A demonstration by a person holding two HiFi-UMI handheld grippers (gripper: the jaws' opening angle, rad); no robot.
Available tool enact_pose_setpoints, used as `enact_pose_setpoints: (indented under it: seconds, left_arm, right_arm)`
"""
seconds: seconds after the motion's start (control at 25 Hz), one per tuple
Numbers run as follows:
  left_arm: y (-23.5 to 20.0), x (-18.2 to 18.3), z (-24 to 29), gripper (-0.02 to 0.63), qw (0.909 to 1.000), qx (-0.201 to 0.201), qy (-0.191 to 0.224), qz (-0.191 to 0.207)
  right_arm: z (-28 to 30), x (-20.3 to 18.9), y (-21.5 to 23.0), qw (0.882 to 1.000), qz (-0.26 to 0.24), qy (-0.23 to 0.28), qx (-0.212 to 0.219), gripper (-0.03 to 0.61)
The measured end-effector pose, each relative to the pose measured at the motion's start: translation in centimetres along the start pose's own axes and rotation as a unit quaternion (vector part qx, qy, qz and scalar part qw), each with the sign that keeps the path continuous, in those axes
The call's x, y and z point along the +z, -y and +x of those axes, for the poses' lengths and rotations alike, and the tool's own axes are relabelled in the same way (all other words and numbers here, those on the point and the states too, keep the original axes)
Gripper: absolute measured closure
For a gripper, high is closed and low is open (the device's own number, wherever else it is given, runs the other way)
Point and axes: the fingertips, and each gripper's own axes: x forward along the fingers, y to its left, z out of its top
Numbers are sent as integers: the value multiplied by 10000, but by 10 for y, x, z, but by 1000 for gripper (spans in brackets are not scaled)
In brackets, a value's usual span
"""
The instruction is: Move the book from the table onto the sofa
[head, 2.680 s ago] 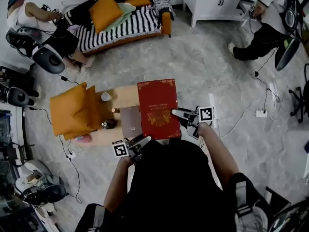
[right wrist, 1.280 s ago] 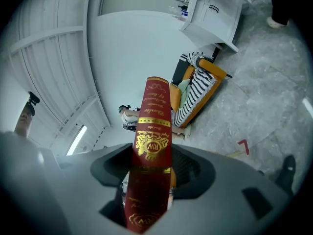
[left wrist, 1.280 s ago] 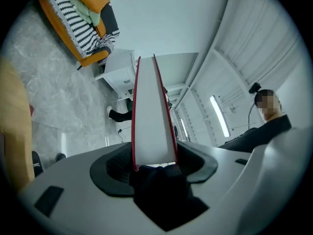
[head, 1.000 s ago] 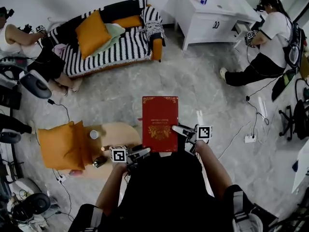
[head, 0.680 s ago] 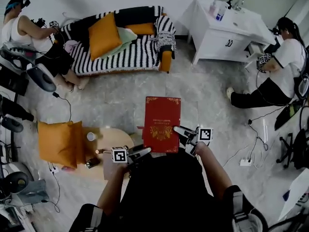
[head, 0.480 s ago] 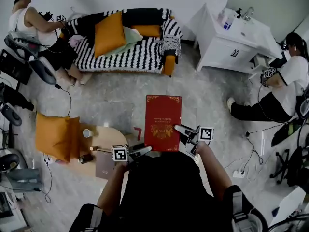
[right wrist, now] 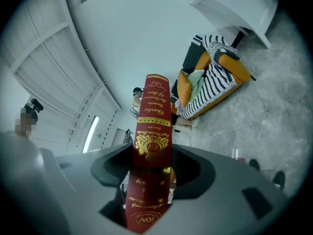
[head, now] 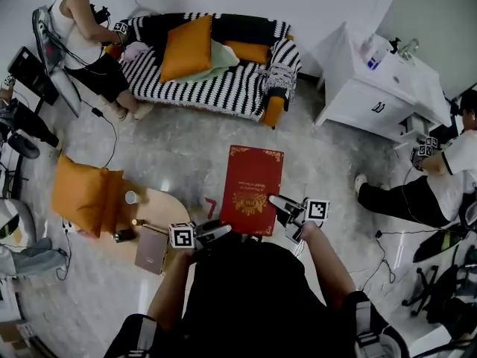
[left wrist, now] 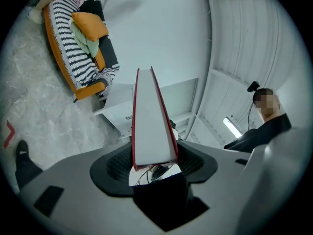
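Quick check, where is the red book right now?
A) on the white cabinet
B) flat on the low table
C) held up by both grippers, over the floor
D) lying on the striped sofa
C: the red book is clamped by the left gripper and the right gripper, above bare floor between the table and the sofa.

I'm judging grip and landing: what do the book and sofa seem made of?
Book: stiff board cover, probably, red with gilt print, slight sheen; white paper edge. Sofa: soft black-and-white striped fabric cover, likely woven; it drapes over the orange arm.
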Motion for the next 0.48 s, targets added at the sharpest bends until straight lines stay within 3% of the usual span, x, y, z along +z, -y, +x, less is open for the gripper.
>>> enact_pose_setpoints:
  seconds: [0.24, 0.48]
  left_arm:
    - [-21, 18, -5, 353, 9997, 141, -87, -181]
    - [-50, 70, 18, 353, 9986, -14, -490, -189]
  right_arm:
    - [29, 15, 10, 9998, -103, -130, -61, 330]
    - [43, 61, 36, 9994, 143, 104, -281, 330]
